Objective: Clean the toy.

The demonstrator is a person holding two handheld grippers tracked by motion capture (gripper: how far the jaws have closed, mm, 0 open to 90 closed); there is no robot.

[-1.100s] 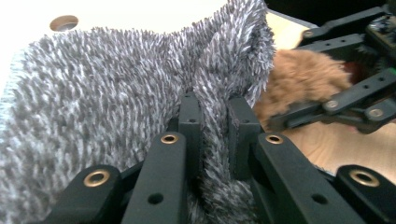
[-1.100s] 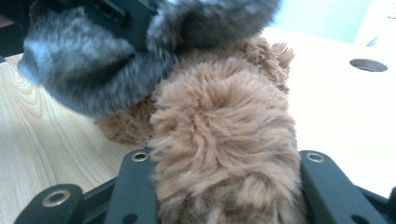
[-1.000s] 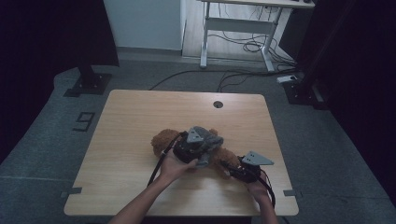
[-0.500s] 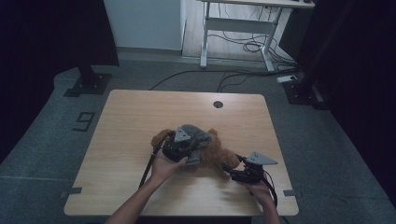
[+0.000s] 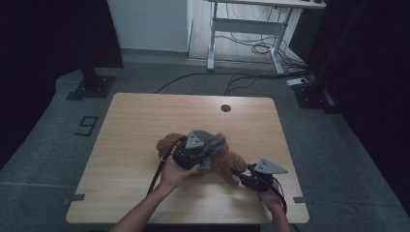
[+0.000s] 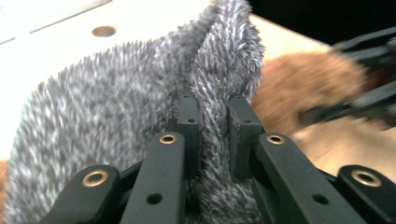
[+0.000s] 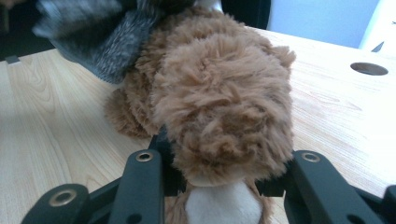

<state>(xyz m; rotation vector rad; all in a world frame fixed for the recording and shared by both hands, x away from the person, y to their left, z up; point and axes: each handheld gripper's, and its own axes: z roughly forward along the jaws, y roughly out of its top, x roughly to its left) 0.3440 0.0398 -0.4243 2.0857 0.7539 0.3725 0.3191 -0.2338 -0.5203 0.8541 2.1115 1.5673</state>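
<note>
A brown plush toy [image 5: 225,159] lies near the middle of the wooden table [image 5: 145,121], toward the person's side. The left gripper [image 6: 212,126] has its 2 jaws clamped on a fold of grey fuzzy cloth [image 6: 116,107] (draped over the toy). The right gripper [image 7: 224,186] has its jaws closed around one end of the toy, pressing into the fur.
</note>
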